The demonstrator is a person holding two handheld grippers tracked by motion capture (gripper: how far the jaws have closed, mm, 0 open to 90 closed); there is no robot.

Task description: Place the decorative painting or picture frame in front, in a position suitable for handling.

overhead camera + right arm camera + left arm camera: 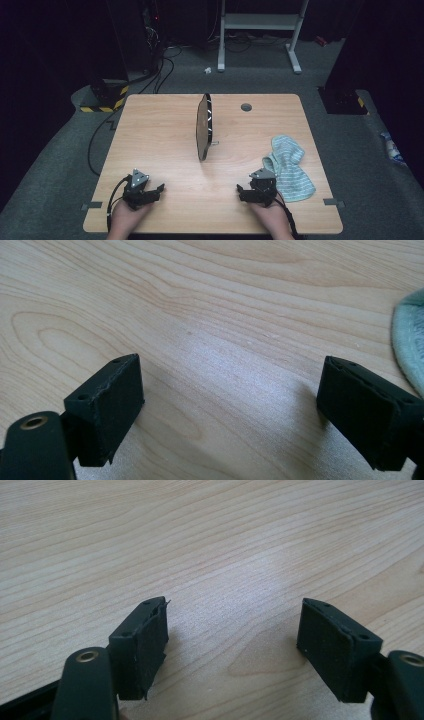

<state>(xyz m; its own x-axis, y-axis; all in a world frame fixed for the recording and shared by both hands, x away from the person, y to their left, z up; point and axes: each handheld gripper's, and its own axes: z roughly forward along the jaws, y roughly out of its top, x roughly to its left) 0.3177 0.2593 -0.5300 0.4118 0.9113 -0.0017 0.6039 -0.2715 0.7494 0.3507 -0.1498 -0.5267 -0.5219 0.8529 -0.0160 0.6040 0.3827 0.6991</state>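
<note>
Two claws rest low over the near edge of the surface (165, 125), one in each of the person's hands, and neither holds anything.

Left claw (159, 190): jaws stand well apart, bare wood grain between them in the left gripper view (232, 625). Its tip points inward, toward the other claw. Grey three-cornered plate on top; cable trails back past the left hand (127, 217).

Right claw (241, 192): jaws likewise spread wide, with bare wood between the pads in the right gripper view (230, 390). Tip points inward toward the left claw. The right hand (272, 217) grips it from behind.

Cloth (290, 167) (pale blue-green, striped, crumpled): lies on the surface just beside the right claw, on its outer side, stretching from level with it to somewhat beyond it. In the high view the claw's body looks to be at the cloth's edge; contact cannot be told. In the right gripper view a corner of the cloth (410, 337) shows at the far right, beyond the right-hand jaw and apart from the pads.

Round board (202, 127) (wooden face, dark rim, standing on edge): well ahead of both claws, roughly midway between them, edge-on to the person. A small metal peg sticks out at its right side, low down.

Small grey disc (246, 107): set in the surface far beyond the right claw, near the far edge.
</note>
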